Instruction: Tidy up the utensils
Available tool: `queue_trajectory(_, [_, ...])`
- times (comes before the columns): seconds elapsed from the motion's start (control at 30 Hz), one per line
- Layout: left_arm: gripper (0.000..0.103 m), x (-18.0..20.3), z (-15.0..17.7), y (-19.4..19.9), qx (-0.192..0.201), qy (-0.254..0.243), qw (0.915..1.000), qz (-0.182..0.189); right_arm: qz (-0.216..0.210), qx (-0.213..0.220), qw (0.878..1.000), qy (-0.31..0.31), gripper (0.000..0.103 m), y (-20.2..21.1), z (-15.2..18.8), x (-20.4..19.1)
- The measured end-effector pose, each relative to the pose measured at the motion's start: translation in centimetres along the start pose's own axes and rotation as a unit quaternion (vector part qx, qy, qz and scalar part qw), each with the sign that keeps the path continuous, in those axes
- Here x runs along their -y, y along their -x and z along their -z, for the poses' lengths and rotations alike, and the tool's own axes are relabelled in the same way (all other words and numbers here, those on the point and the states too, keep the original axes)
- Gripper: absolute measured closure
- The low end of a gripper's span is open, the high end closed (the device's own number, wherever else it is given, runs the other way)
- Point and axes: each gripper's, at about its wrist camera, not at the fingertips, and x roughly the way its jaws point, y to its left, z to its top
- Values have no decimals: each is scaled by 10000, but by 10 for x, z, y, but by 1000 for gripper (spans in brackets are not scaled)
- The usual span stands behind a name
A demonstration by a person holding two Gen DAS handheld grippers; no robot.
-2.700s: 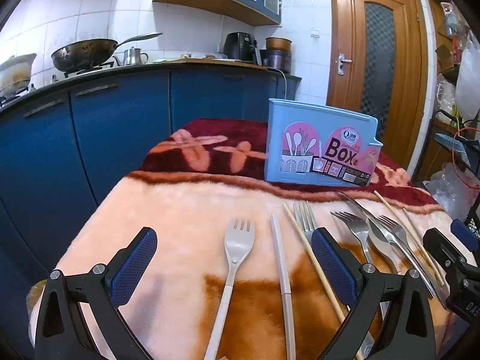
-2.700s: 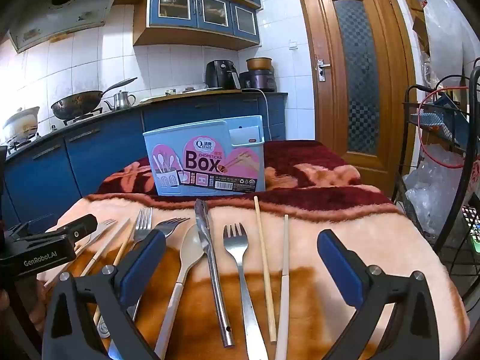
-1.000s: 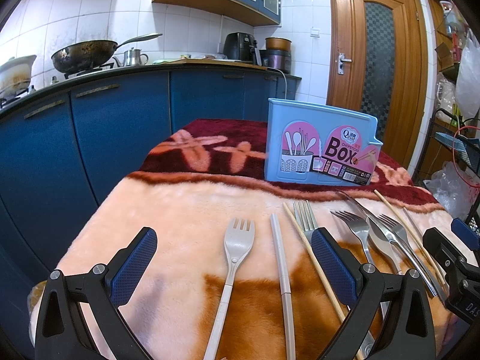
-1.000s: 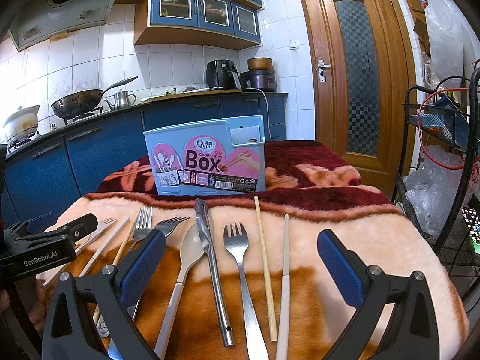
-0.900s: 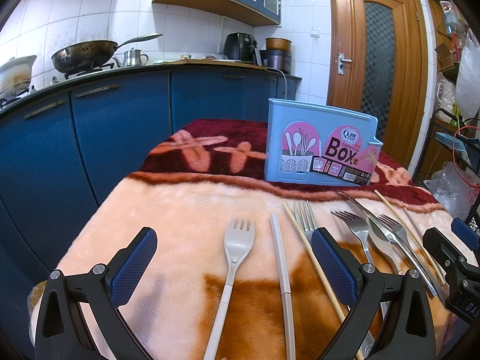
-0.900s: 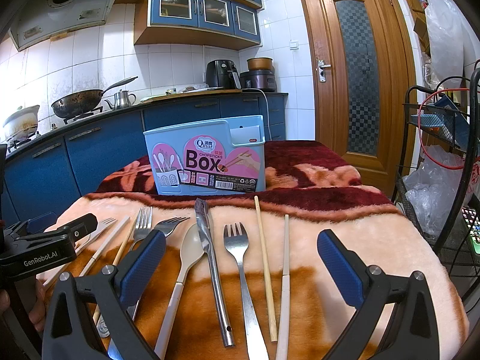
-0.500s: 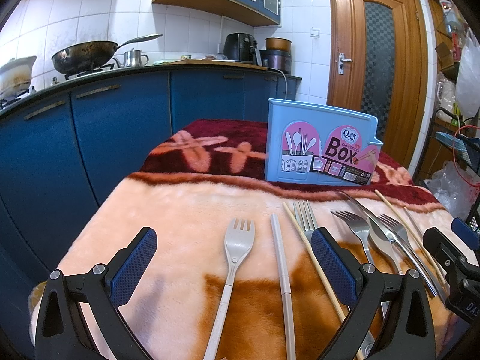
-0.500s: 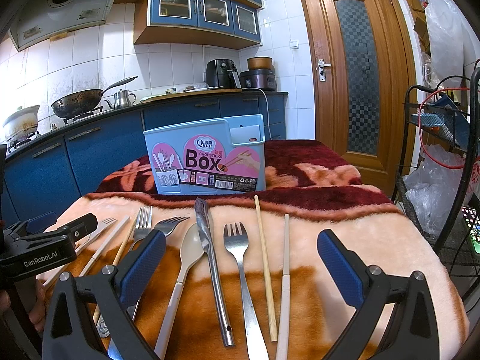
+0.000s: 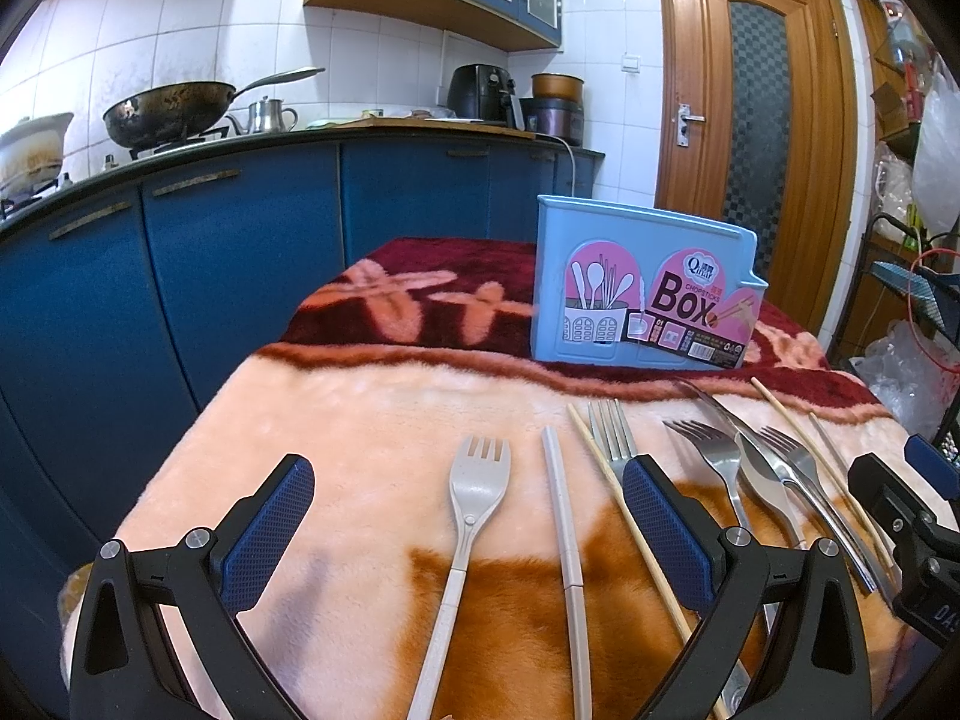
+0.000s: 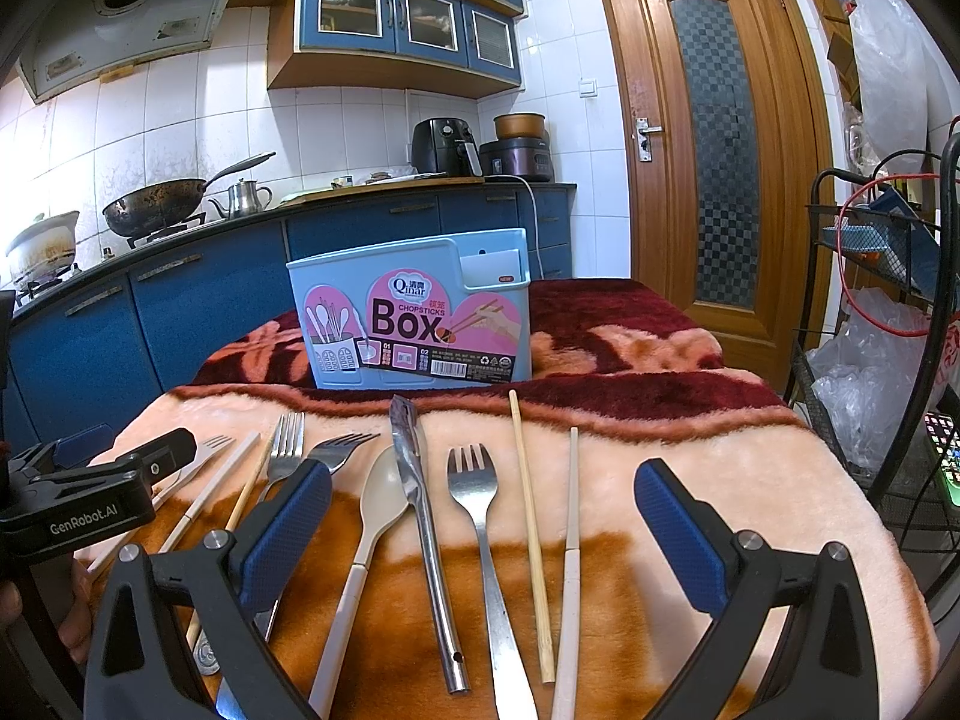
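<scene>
Laid in a row on the blanket (image 10: 750,456) before one light-blue chopstick box (image 10: 414,324): four metal forks (image 10: 474,480), one beige plastic fork (image 9: 474,486), one beige spoon (image 10: 378,492), one steel knife (image 10: 414,468), two bamboo chopsticks (image 10: 528,480), two beige chopsticks (image 10: 573,498). Spread wide and holding nothing, touching nothing: left gripper (image 9: 468,516), poised above the beige fork, and right gripper (image 10: 483,516), poised above knife and fork. Handle ends cut off at the frame bottoms; leftmost utensils partly hidden behind gripper bodies.
</scene>
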Motion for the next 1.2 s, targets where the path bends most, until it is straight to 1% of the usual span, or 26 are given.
queue_trajectory(0.13, [1,0,0,0,-10,-1,10000,3,-19,-20,10000,-16,0,3,-3,1])
queue_trajectory(0.27, [1,-1,-2,1,-82,3,10000,17,-84,-118,9999,-72,0,-3,-2,3])
queue_trajectory(0.47, [1,-10,-2,-4,-216,50,9997,137,-162,-227,9996,37,0,-4,-4,0])
queue_trajectory(0.53, [1,-9,-4,-2,-186,-16,9996,194,-193,-309,9993,119,0,-4,-6,0])
queue_trajectory(0.67, [1,-8,-17,1,-274,-241,9991,229,-183,-510,9983,215,0,-3,-16,2])
queue_trajectory(0.73, [1,-9,-25,1,-345,-273,9986,307,-140,-667,9973,272,0,-5,-23,6])
queue_trajectory(0.8, [1,-12,-33,0,-459,-306,9978,370,-150,-955,9946,381,0,-6,-33,10])
queue_trajectory(0.83, [1,-15,-38,-2,-592,-340,9969,392,-154,-1061,9934,408,0,-8,-36,13])
queue_trajectory(0.93, [1,-17,-46,-12,-970,-478,9933,396,-86,-1557,9864,528,0,-17,-46,20])
queue_trajectory(1.0, [1,-17,-48,-20,-1258,-623,9895,339,-37,-1785,9819,639,2,-24,-50,23])
queue_trajectory(1.03, [1,-18,-48,-25,-1416,-692,9871,287,3,-1966,9779,708,6,-29,-51,24])
queue_trajectory(1.07, [5,-18,-47,-29,-1537,-732,9851,261,-4,-2110,9748,721,11,-33,-51,26])
queue_trajectory(1.1, [8,-19,-46,-32,-1654,-774,9828,264,-34,-2269,9713,712,13,-38,-51,28])
queue_trajectory(1.17, [24,-20,-44,-40,-1938,-873,9767,308,-95,-2554,9644,682,22,-46,-51,33])
queue_trajectory(1.2, [27,-20,-42,-44,-2060,-902,9739,324,-110,-2668,9612,687,25,-50,-50,35])
